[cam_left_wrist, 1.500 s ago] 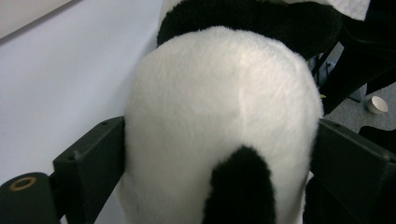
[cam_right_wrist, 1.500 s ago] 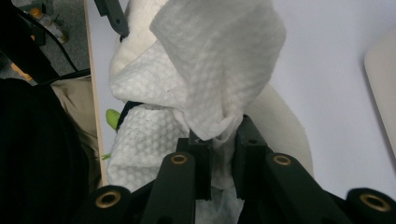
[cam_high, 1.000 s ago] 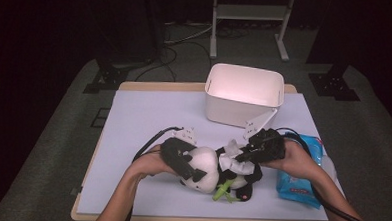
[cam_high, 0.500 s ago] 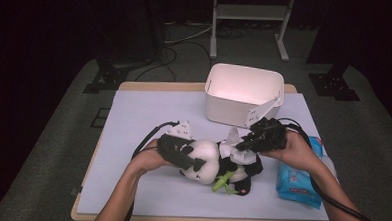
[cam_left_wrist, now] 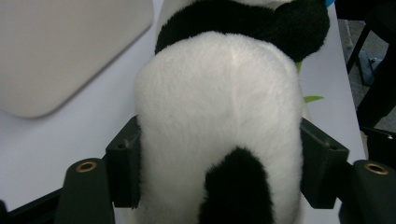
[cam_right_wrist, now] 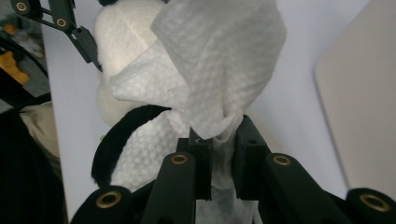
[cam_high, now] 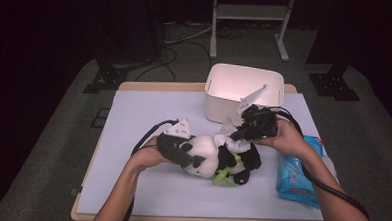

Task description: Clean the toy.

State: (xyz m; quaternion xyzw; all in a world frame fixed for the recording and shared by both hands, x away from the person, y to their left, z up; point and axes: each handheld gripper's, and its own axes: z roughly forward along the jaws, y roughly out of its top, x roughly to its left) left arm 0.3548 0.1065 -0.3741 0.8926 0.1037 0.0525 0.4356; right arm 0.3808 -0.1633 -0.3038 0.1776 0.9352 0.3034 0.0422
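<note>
Left gripper view shows our left gripper (cam_left_wrist: 219,177) clamping the panda plush (cam_left_wrist: 219,116) steady on the desk (cam_high: 149,113), jaws just reopening slightly, while our right gripper (cam_right_wrist: 223,140) pinches a wipe (cam_right_wrist: 219,60) against it for cleaning.

Your toy panda (cam_high: 217,159) lies on the desk (cam_high: 149,113), near its front edge and about midway across. Behind it, towards the far edge, stands the tub (cam_high: 245,92). To the panda's right, near the desk's right edge, lies the pack of wipes (cam_high: 296,175). A wipe (cam_high: 229,132) sits on top of the panda, between it and the tub.
</note>
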